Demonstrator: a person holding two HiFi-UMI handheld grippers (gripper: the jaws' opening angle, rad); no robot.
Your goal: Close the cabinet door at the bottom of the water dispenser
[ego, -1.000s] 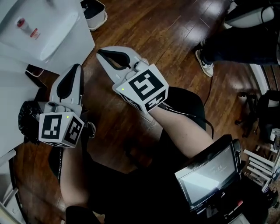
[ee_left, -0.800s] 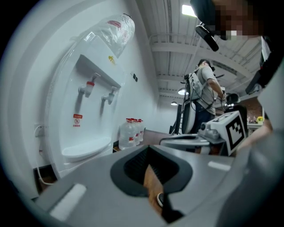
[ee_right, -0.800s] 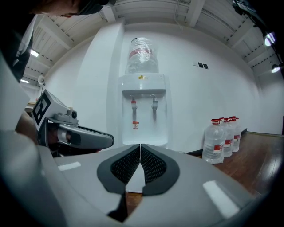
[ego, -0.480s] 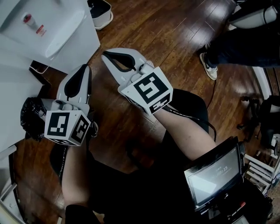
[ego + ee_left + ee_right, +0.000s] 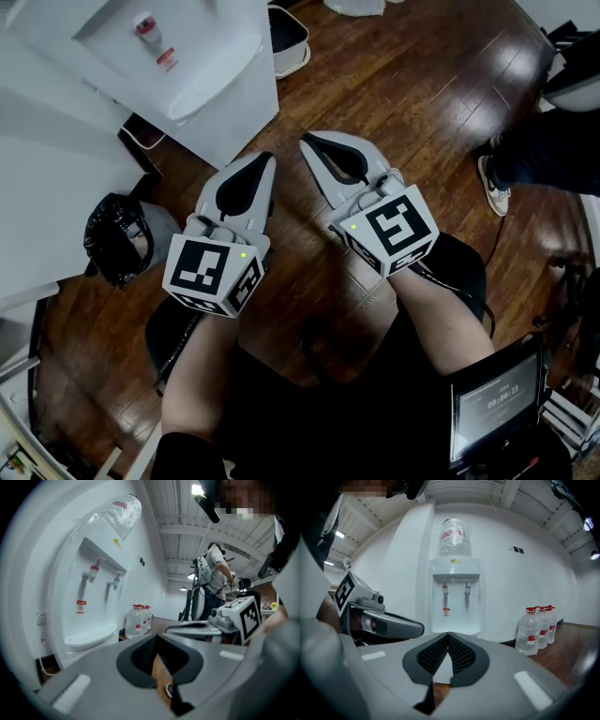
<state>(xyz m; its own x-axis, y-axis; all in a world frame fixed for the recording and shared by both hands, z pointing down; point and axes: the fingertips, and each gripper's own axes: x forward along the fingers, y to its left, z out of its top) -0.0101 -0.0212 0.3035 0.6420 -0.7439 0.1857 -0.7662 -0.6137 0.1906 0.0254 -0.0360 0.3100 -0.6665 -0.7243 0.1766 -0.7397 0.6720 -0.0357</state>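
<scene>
White plastic is covering the whole front of the water dispenser (image 5: 455, 597), but its bottom cabinet door is showing in no view. The right gripper's own body is hiding the lower front in the right gripper view, and the head view is looking down on the dispenser's top. Whether the door is standing ajar or lying flush cannot be told.

The right gripper (image 5: 448, 634) is facing the dispenser squarely from a short way off, touching nothing, its ribbed pads pressing together with nothing between them. The left gripper (image 5: 266, 161) is hanging just beside it, nearer the dispenser's corner, jaws likewise together and empty.

This is fitting two stages: grippers coming in to push an open door, or drawing clear of one already shut. In either case the person is doing well by holding each pair of jaws as one blunt tip, near level and off the taps (image 5: 445, 591).

Water bottles (image 5: 536, 627) are standing on one side of the dispenser and a black bin bag (image 5: 117, 239) is sitting on the other.
</scene>
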